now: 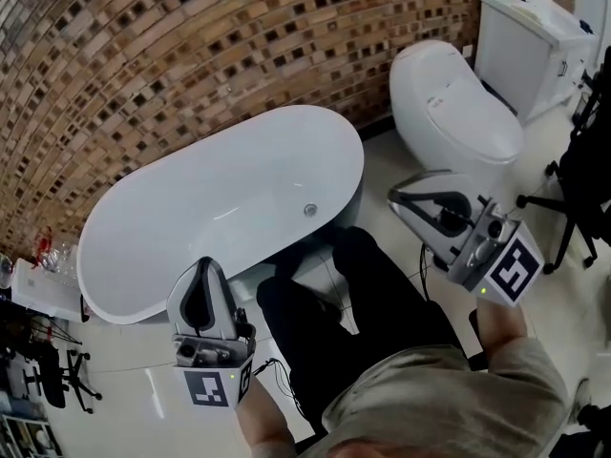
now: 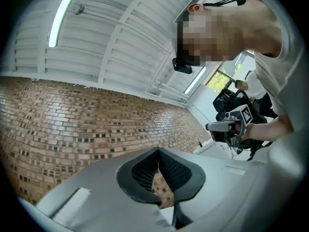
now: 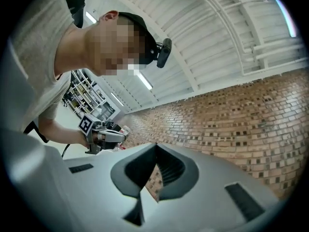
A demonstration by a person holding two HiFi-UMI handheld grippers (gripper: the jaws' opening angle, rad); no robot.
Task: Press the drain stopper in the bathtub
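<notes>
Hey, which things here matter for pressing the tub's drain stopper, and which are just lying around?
For the job: drain stopper, bathtub, left gripper, right gripper.
Just there: toilet, brick wall.

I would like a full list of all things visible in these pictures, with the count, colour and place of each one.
bathtub: one, white, oval, middle left, along the wall
drain stopper: one, metallic, on the tub bottom near its right end
toilet: one, white, lid down, right of the tub
brick wall: one, brown, behind the tub
floor: white, glossy, around the tub
black stand: one, right edge
trousers: black, bottom centre
shirt: grey-beige, bottom right
left gripper: one, grey, jaws together, empty, lower left
right gripper: one, grey, jaws together, empty, before the toilet
</notes>
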